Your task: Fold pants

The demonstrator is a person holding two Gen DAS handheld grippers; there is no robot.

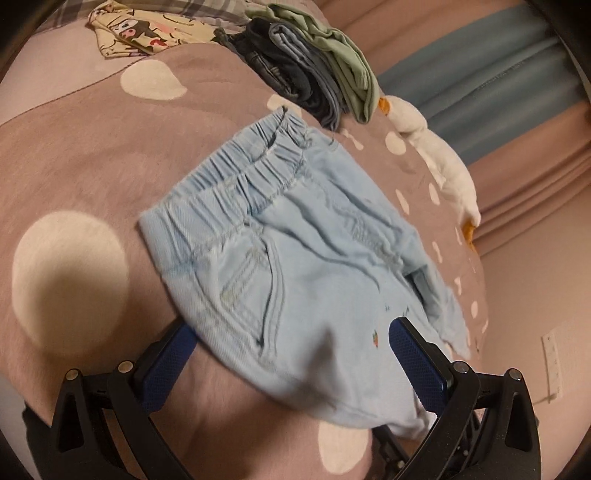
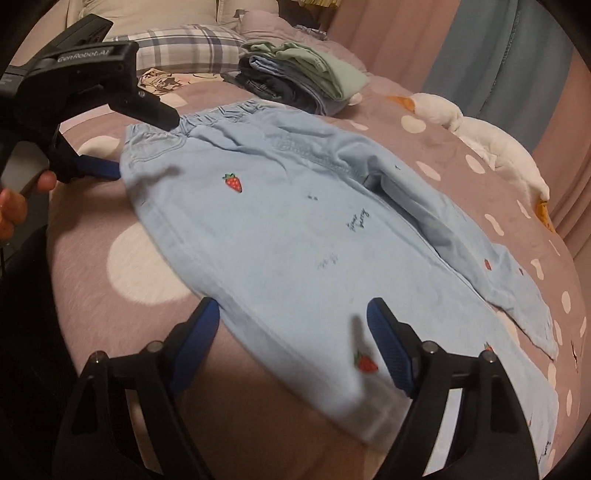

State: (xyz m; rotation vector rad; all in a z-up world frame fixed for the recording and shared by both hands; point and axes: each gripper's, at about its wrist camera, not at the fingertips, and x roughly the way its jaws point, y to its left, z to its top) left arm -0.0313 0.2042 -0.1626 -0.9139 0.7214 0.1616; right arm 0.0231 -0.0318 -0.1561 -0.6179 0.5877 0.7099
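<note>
Light blue pants (image 2: 295,229) with small strawberry prints lie on the pink dotted bed cover, folded lengthwise, one leg on the other, waistband (image 1: 236,173) toward the far side. My left gripper (image 1: 291,343) is open at the hip edge of the pants, one blue finger (image 1: 173,354) under the cloth edge, the other (image 1: 417,362) over it. From the right wrist view it shows at the waistband's left corner (image 2: 110,166). My right gripper (image 2: 295,339) is open, its jaws astride the near edge of the leg.
A stack of folded clothes (image 2: 295,77) lies beyond the waistband; it also shows in the left wrist view (image 1: 314,70). A white plush toy (image 2: 495,144) lies at the bed's right edge. A plaid pillow (image 2: 184,48) and a printed cloth (image 1: 144,33) are at the back.
</note>
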